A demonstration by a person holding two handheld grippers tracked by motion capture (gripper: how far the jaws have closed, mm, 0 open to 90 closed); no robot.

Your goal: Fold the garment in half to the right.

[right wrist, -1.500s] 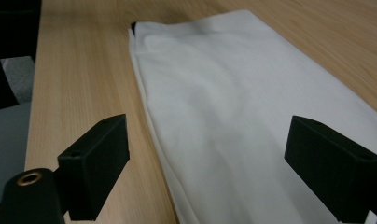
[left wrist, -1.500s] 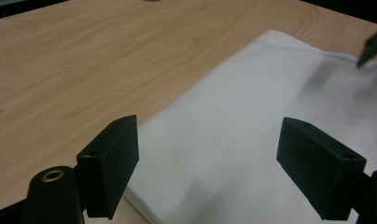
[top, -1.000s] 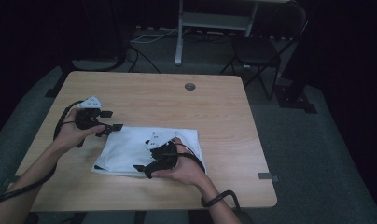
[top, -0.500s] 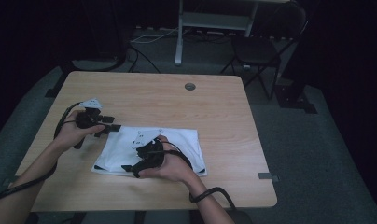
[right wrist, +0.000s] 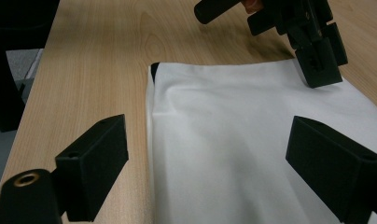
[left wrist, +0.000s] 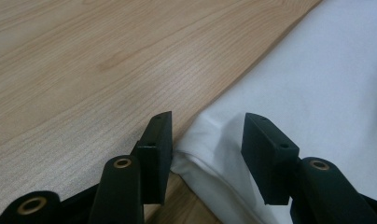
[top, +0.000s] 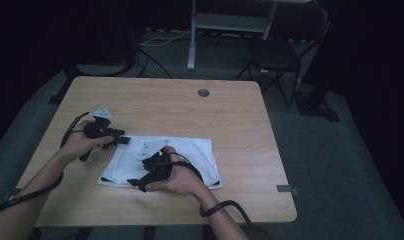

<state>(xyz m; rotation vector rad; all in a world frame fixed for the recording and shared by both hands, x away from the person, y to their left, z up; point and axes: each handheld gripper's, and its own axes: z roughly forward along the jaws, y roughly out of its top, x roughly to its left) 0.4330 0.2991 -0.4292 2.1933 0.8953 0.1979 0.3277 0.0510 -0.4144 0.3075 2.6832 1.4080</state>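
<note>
White cloth [top: 185, 152] flat on wooden table [top: 230, 115], folded, smooth matte fabric, dark trim at one corner. Left gripper [left wrist: 205, 135] at cloth's corner: jaws half open, have just been closing, layered cloth edge between them, pads not yet pressing. Right gripper [right wrist: 205, 154] low over cloth, jaws wide apart, nothing held; left gripper beyond it at far edge. Table: pale wood grain, rounded corners, round grommet [top: 203, 92] far side. Black chair [top: 277, 50] beyond table, grey carpet.

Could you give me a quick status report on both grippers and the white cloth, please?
Left gripper closing, cloth corner between its jaws, not pinched. Right gripper open above white cloth. Cloth flat on table. Nothing in the way.
</note>
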